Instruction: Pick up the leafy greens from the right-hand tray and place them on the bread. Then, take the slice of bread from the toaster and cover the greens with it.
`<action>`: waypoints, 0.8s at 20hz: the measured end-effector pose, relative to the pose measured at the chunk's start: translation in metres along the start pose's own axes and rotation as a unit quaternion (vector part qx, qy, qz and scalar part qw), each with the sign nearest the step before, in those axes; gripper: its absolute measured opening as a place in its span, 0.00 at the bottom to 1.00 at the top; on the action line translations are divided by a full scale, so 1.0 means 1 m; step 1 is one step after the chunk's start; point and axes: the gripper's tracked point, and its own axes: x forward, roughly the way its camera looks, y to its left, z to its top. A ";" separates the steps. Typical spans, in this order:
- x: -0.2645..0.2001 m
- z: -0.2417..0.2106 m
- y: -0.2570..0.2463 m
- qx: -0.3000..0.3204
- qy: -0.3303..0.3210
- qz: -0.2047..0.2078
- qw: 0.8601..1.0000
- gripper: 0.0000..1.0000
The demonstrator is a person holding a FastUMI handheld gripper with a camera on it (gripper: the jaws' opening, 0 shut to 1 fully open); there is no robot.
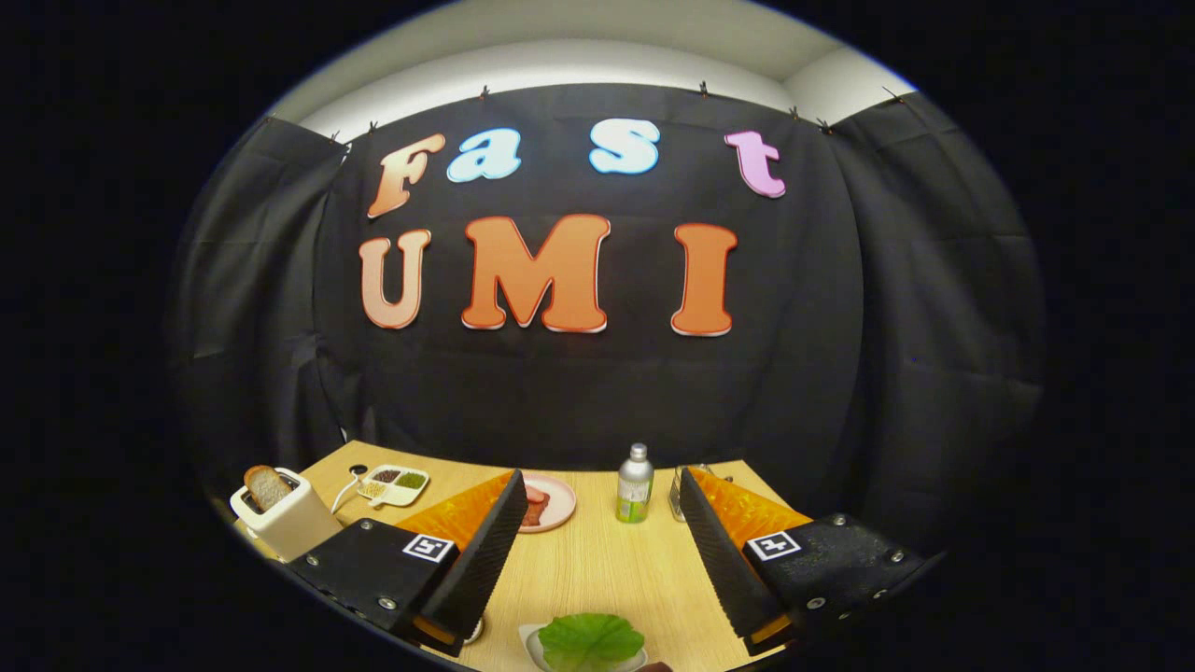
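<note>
The gripper [597,551] is held above a wooden table [597,569], fingers spread wide w/ nothing between them. The leafy greens [591,640] are seen untouched on a small white tray [534,646], below and between the fingertips, nearest the camera. Nothing of the task looks done yet: greens not lifted, and the slice of bread [267,486] is seen upright in the white toaster [285,519], off beyond the left finger. A pink plate [558,504] is seen just beyond the left fingertip, partly hidden by it; something reddish is lying on it, and whether the base bread is there too cannot be told. So both steps are judged left: greens to bread, then toaster slice on top.

Other items: a divided dish [397,484] w/ dark, green and pale fillings is set behind the toaster, next to a cable and a round hole in the tabletop. A small metal bottle [635,496] is stood mid-table, beyond the fingers; a metal object beside it is too hidden to name. The bottle is judged near the path to the plate and could be knocked.
</note>
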 end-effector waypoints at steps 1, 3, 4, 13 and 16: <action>0.002 -0.014 0.001 0.003 0.018 0.002 1.000 0.98; 0.004 -0.036 0.003 0.008 0.050 0.003 0.999 0.98; 0.006 -0.049 0.003 0.010 0.068 0.004 0.998 0.98; 0.006 -0.168 0.011 0.023 0.244 0.008 0.970 0.97; -0.002 -0.209 0.012 0.015 0.310 0.012 0.950 0.97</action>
